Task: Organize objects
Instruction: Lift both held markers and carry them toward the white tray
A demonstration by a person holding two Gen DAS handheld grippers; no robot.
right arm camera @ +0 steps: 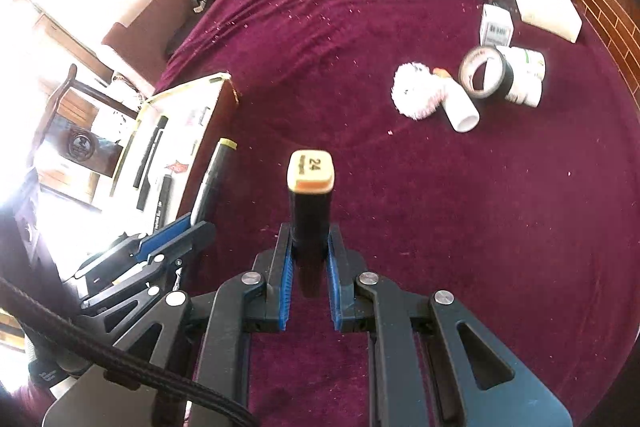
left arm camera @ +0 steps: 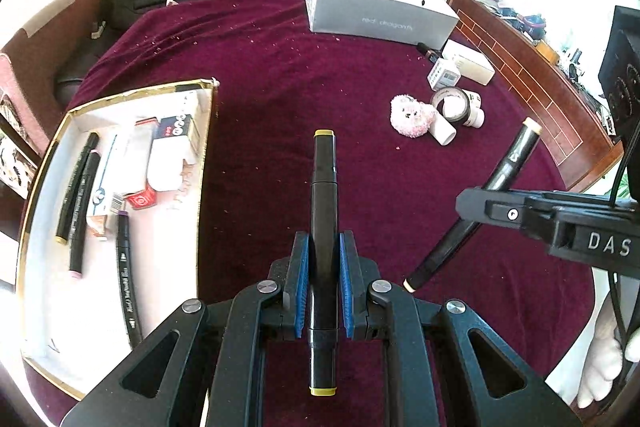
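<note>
Both grippers clamp black markers above the maroon table.
Left gripper nearly closed on a yellow-capped marker, long axis along the fingers, pointing away from the camera. Right gripper nearly closed on a peach-capped marker marked 24, cap end toward the camera. Gold-rimmed tray at left holds more markers and small boxes.

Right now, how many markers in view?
5. One in the left gripper, yellow-capped marker; one in the right gripper, cream-capped marker; three in the gold-edged tray. Boxes may hide more.
</note>
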